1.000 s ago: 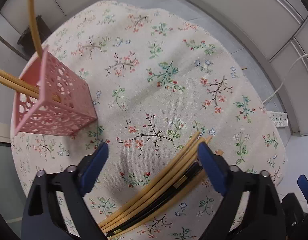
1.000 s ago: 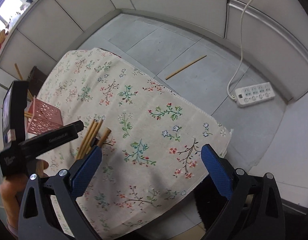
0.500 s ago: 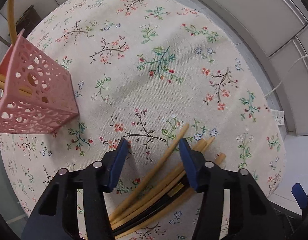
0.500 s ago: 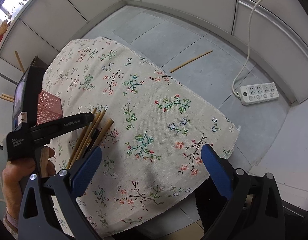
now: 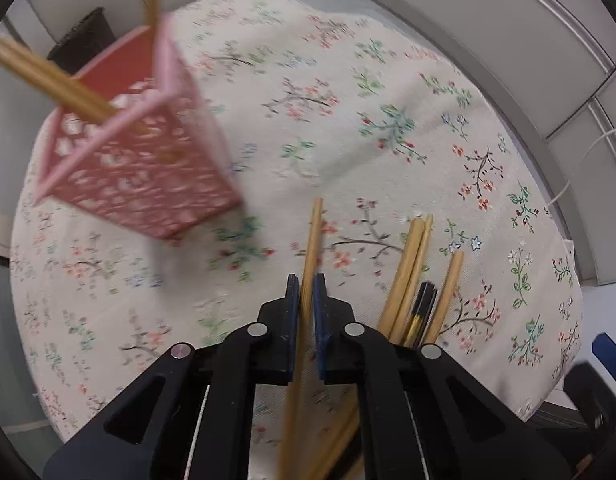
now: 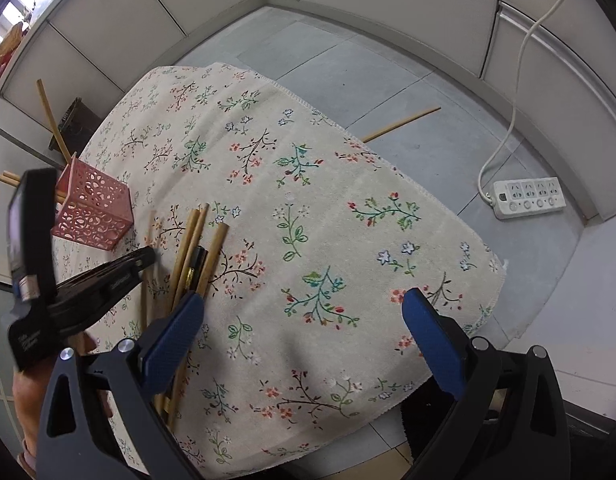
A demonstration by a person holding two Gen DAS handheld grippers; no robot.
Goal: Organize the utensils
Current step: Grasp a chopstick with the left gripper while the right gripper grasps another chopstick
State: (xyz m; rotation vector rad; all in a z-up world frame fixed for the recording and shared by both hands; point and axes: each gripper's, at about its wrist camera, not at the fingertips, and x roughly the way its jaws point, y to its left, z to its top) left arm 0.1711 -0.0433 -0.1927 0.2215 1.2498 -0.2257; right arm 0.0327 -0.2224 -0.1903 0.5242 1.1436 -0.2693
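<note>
My left gripper points down at the floral tablecloth; its jaws are closing and its blue pads press on a single bamboo chopstick, which sticks out ahead of them. To its right lies a loose pile of bamboo chopsticks with a black one among them. A pink perforated holder with several chopsticks in it stands at the upper left. In the right wrist view, my right gripper hovers open over bare cloth, beside the pile.
One chopstick lies on the grey floor beyond the table's far edge. A white power strip with its cable sits on the floor at right. A dark bin stands behind the holder. A hand grips the left gripper.
The left jaws went from wide open to shut on one chopstick, which has swung away from the pile. The view shifted toward the pink holder. The right gripper stayed open.
</note>
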